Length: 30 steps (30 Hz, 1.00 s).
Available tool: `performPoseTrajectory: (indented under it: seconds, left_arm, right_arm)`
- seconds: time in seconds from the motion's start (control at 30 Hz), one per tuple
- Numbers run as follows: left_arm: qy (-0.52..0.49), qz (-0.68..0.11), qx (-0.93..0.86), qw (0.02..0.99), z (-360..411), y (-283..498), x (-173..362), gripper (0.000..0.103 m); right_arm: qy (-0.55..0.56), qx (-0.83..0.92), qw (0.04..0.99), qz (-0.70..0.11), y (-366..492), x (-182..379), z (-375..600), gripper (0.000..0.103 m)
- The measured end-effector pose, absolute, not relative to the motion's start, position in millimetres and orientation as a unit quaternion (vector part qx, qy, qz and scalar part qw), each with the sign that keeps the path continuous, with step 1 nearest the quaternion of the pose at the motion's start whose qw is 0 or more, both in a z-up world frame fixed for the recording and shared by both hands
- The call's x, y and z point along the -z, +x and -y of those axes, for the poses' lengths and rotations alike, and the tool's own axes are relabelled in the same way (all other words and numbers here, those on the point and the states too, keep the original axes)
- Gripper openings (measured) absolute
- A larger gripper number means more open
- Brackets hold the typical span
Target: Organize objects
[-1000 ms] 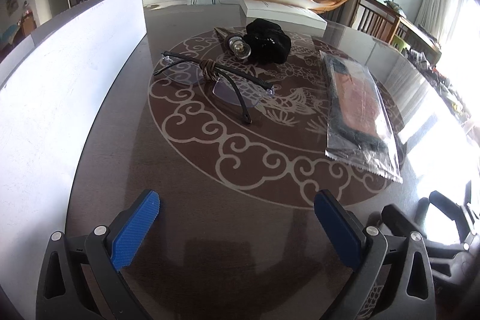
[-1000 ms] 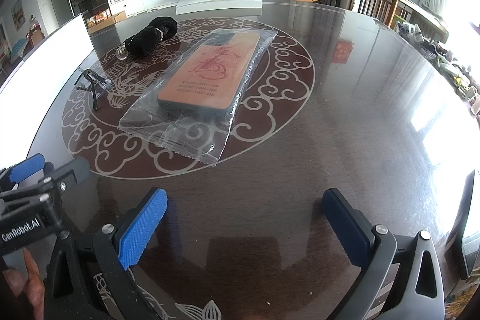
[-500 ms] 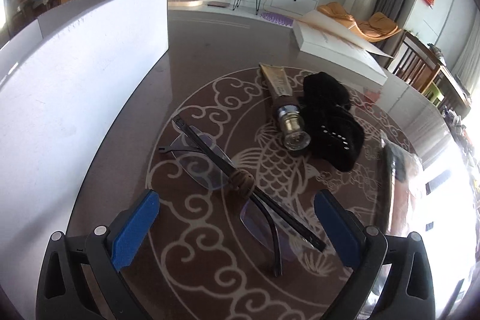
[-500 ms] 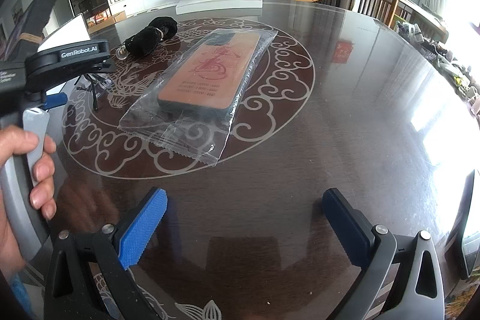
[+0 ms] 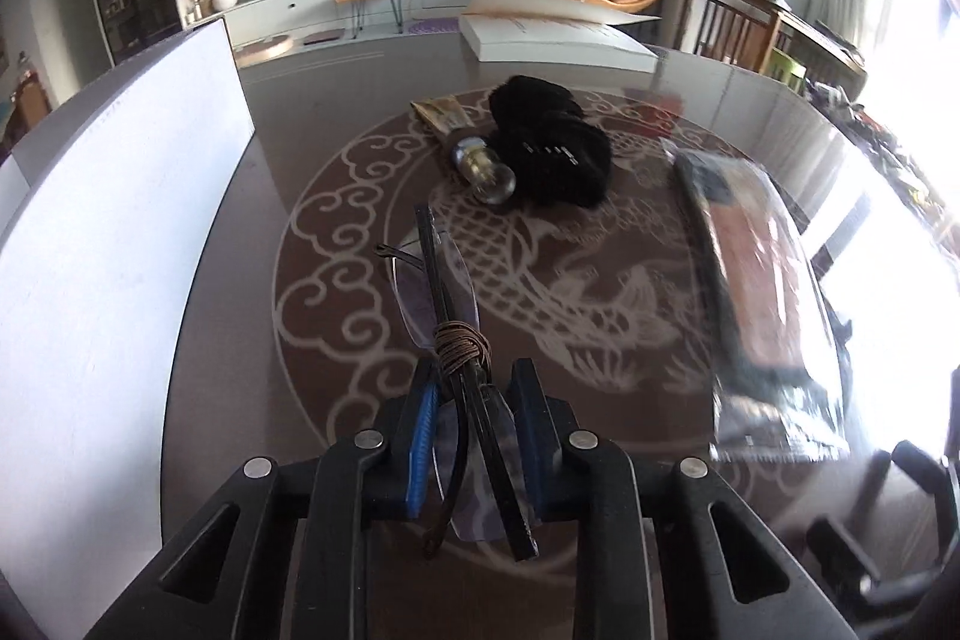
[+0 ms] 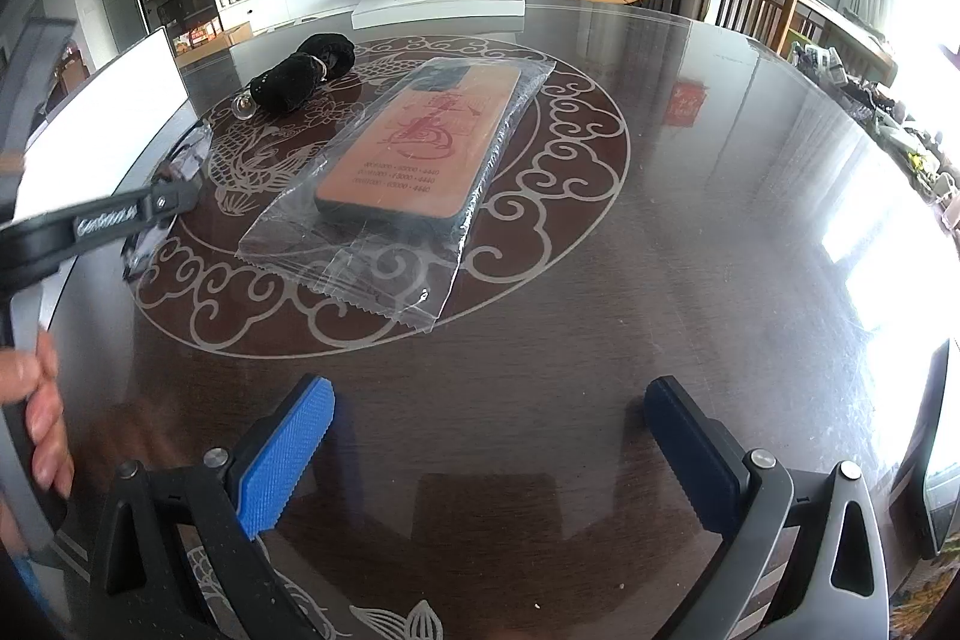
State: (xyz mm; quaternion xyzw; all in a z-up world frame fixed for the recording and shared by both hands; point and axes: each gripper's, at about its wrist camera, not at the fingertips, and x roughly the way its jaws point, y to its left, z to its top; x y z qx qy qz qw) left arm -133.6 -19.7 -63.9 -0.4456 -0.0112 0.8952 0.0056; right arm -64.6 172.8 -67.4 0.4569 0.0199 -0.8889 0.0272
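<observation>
Left gripper (image 5: pixel 474 436) has just been closing; its fingers (image 5: pixel 423 436) now pinch the folded, cord-wrapped eyeglasses (image 5: pixel 447 322) near the bridge, probably to lift both temples together off the bench (image 5: pixel 240 220). It pitches steeply down. Right gripper (image 6: pixel 489 451) hovers empty, fingers spread wide, short of the bagged phone case (image 6: pixel 414 148). Beyond: bulb (image 5: pixel 489 172), black pouch (image 5: pixel 552 148).

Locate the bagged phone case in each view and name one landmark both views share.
Left wrist view: bagged phone case at the right, seen edge-on, right of the glasses.
Right wrist view: bagged phone case at centre, lying flat on the patterned table.
Shared landmark: the black cloth bundle beyond it.
</observation>
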Motion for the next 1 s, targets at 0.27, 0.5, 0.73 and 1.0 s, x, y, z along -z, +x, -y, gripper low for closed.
performPoseTrajectory:
  seconds: [0.27,0.5,0.73,1.0]
  left_arm:
    - [-0.462,-0.012,-0.887,0.003,14,-108,70,0.097]
    - [-0.468,0.003,-0.884,-0.009,20,-114,75,0.103]
    - [-0.467,0.003,-0.884,-0.009,22,-113,75,0.103]
    - [-0.467,0.003,-0.884,-0.009,23,-112,74,0.103]
  right_arm:
    - [0.457,0.889,0.027,-0.020,-65,68,-173,0.103]
    - [0.457,0.889,0.027,-0.020,-65,68,-174,0.103]
    - [0.457,0.889,0.028,-0.020,-66,68,-174,0.103]
    - [0.457,0.889,0.028,-0.020,-65,68,-173,0.103]
